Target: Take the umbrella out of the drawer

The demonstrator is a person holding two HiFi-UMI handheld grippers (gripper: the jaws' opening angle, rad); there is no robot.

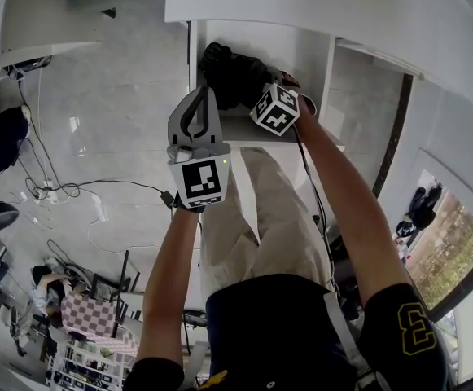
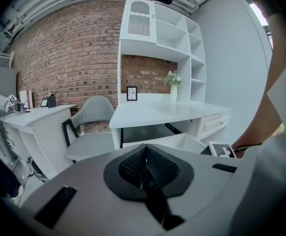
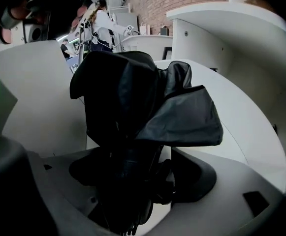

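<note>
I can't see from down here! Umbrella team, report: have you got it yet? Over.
Right tool shut on the black umbrella, at the open drawer. Left tool shut, empty, held up clear. Nothing in the way.

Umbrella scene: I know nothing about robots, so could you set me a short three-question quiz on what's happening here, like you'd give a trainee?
1. True or false: the left tongs are shut with nothing between them.
2. What are the right tongs clamped on? A) a flower vase B) the black umbrella C) a picture frame
3. Fill the gap: in the left gripper view, the drawer under the white desk stands ____.

Key: 1 true; 2 B; 3 open.
</note>
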